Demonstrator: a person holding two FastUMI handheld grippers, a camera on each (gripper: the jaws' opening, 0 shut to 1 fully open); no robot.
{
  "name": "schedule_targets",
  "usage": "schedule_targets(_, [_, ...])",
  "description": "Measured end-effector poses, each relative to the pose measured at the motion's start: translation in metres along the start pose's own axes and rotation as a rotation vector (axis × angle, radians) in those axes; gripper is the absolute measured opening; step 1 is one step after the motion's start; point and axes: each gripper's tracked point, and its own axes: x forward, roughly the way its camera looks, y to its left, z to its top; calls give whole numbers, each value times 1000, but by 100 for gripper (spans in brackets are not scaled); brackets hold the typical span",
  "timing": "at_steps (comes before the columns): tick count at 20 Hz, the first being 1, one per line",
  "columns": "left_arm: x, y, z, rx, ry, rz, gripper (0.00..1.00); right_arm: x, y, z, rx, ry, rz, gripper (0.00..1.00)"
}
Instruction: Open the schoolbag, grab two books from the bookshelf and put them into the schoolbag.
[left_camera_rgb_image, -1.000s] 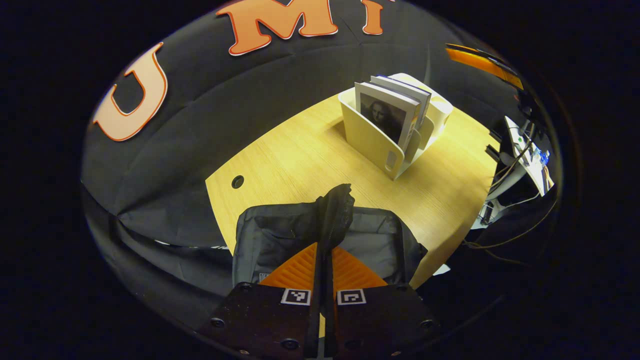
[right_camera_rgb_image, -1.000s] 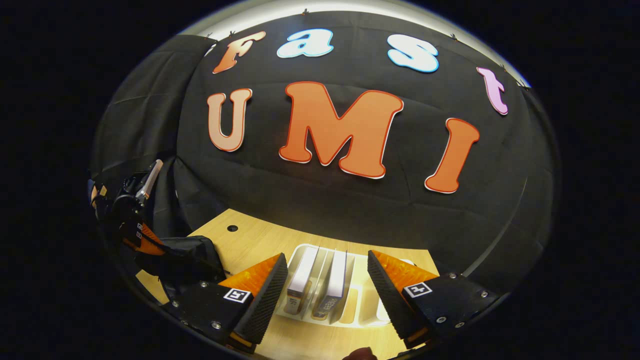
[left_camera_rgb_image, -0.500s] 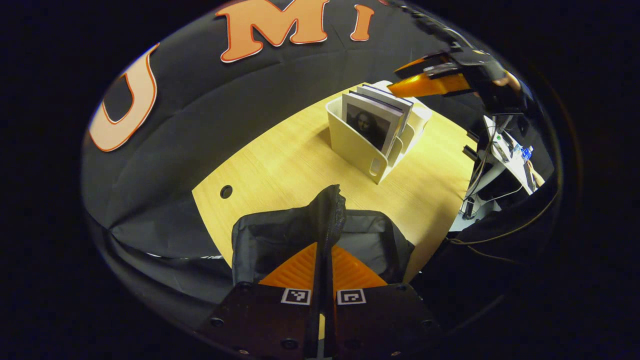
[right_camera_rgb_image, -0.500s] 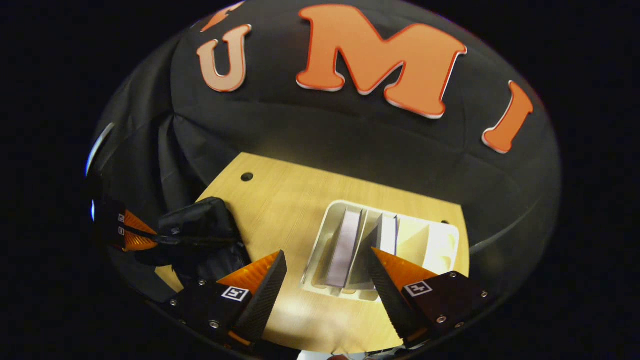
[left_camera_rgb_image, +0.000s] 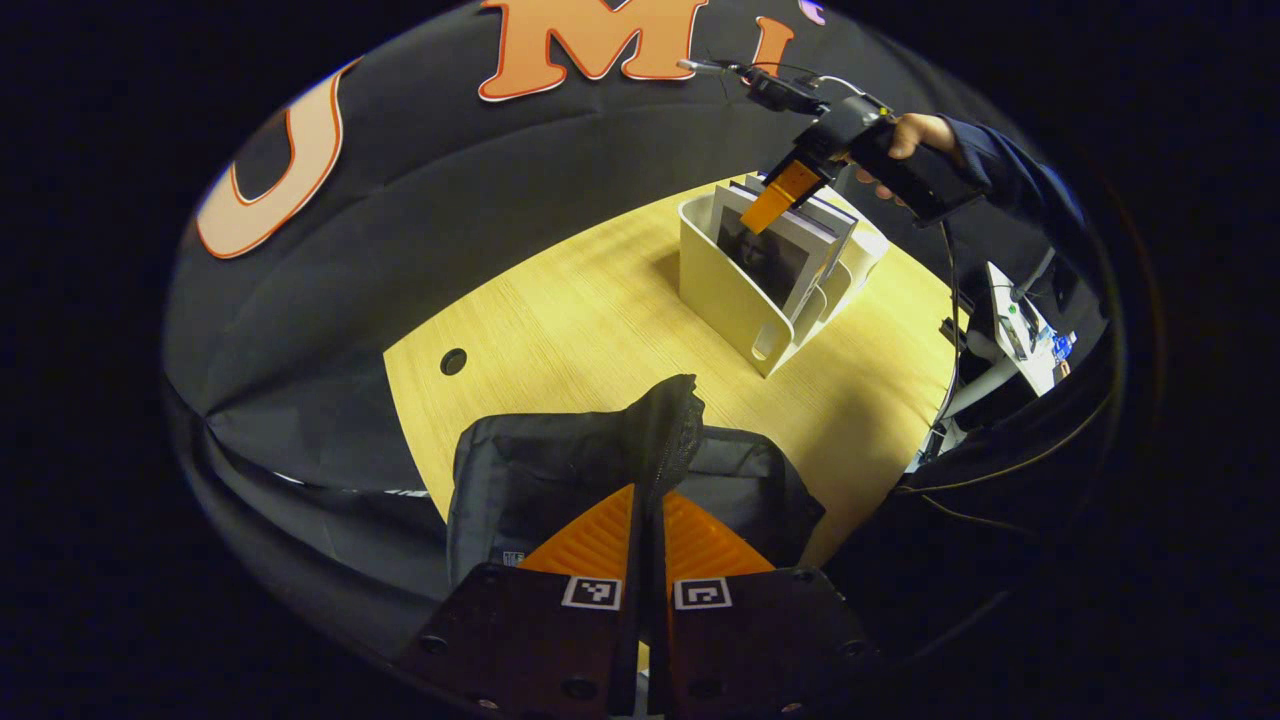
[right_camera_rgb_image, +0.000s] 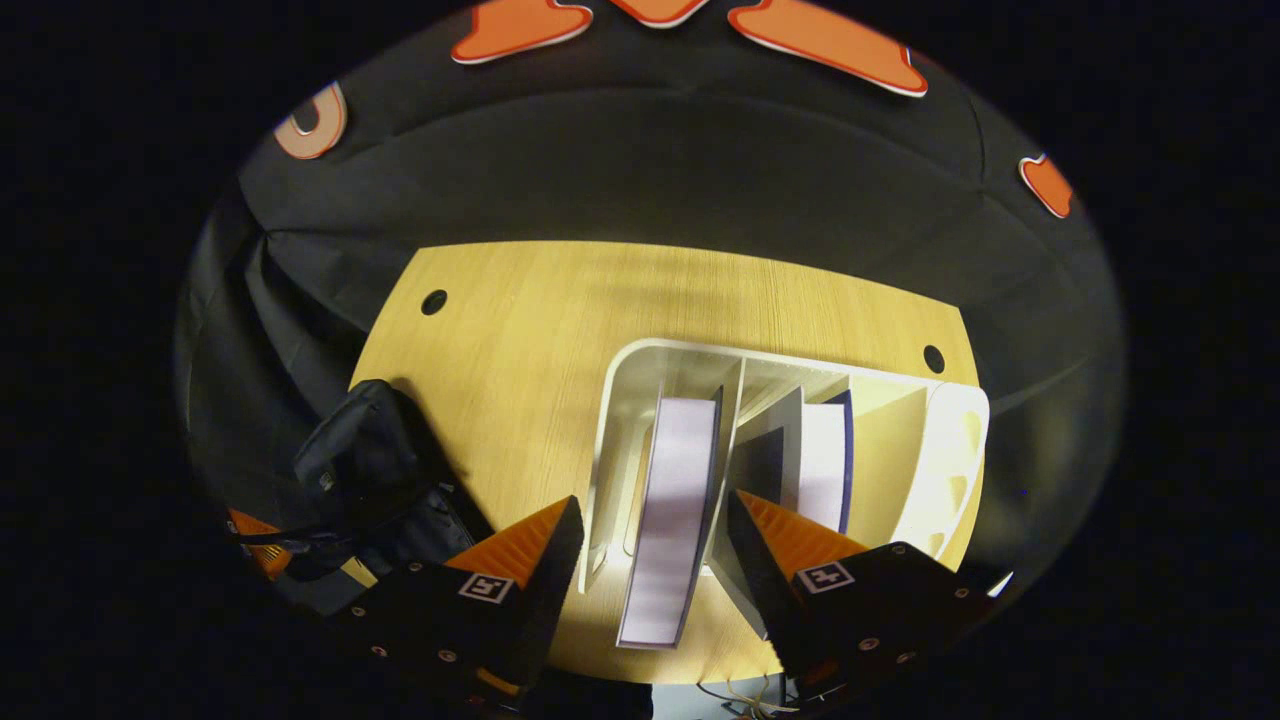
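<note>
The black schoolbag lies at the near table edge, and my left gripper is shut on its raised zipper flap. The white bookshelf stands farther back on the table and holds two upright books. In the right gripper view my right gripper is open, pointing down over the bookshelf, its fingers on either side of the top edge of the left book. The second book stands in the neighbouring slot. The schoolbag lies at lower left with the left gripper on it.
The wooden table has round cable holes near its back edge. A person's hand and dark sleeve hold the right gripper above the bookshelf. Equipment and cables stand off the table's right edge.
My right gripper has tilted down and come over the bookshelf, so the left book's top now lies between its open fingers. My left gripper has kept its hold on the bag's flap.
</note>
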Motion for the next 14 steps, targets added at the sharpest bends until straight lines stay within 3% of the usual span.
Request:
schedule_targets(1, [1,0,0,-6,5,2,5,6,2,1,5,21,6,82])
schedule_targets(3, [4,0,0,-19,15,6,5,15,3,-4,12,60,6,57])
schedule_targets(5, [9,-2,1,-34,23,0,5,18,0,-3,33,90,-14,46])
schedule_targets(6, [11,-3,2,-37,27,-3,5,18,-1,-3,53,95,-15,48])
schedule_targets(7, [13,-3,1,-45,32,-2,5,13,-3,-5,67,106,-14,38])
schedule_targets(8, [13,-3,1,-49,36,0,5,9,-4,-4,80,105,-11,36])
schedule_targets(9, [12,-1,0,-53,40,2,5,3,-8,-5,94,100,-11,44])
schedule_targets(11, [10,-3,-1,-46,44,0,5,-15,-13,-2,117,64,2,27])
schedule_targets(12, [10,-3,-1,-34,43,-3,5,-26,-13,0,134,37,15,34])
schedule_targets(14, [10,-2,-2,-5,42,-22,5,-53,-17,1,183,-15,29,33])
